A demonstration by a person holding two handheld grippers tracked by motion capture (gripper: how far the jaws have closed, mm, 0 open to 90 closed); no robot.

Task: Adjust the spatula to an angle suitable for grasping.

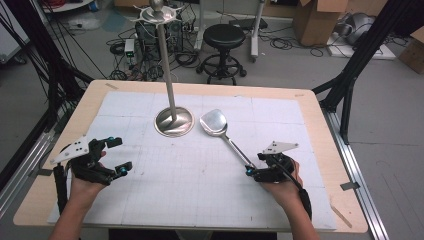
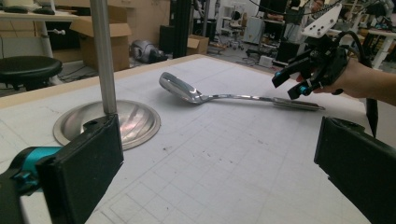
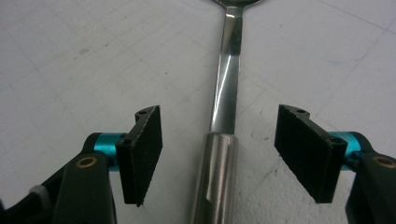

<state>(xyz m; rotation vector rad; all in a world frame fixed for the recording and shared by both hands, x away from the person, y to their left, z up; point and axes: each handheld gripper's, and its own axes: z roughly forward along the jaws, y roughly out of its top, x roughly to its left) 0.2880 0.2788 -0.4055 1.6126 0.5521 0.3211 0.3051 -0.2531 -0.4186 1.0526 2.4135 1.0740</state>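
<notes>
Black fingers [image 3: 142, 154] of the right gripper [image 3: 219, 156] stand apart on either side of the spatula handle [image 3: 215, 179], with a clear gap between each pad and the metal; nothing is gripped. In the high view the right gripper [image 1: 255, 167] sits at the near end of the spatula [image 1: 227, 137], carried in the person's right hand [image 1: 282, 182].

Spatula description: one piece of polished metal. Its broad, slightly dished blade [image 1: 214, 121] has rounded corners and reflects the room light. A flat, narrow shank [image 3: 226, 79] runs from the blade to a thicker round handle section, joined by a visible step. In the left gripper view the spatula [image 2: 224, 95] lies flat on the surface [image 2: 224, 177], blade turned upward.

Location: the spatula rests on the white gridded mat [image 1: 200, 185] that covers the surface, blade just beside the round base [image 1: 174, 121] of a metal stand [image 1: 167, 65], handle angled toward the right gripper.

Left gripper [image 1: 114, 156]: its fingers [image 2: 81, 172] are spread wide and hold nothing. It sits at the left of the mat, well apart from the spatula.

Markings: no brand, label or readable writing can be made out on the spatula, the stand or the grippers. The mat carries only fine grid lines.
</notes>
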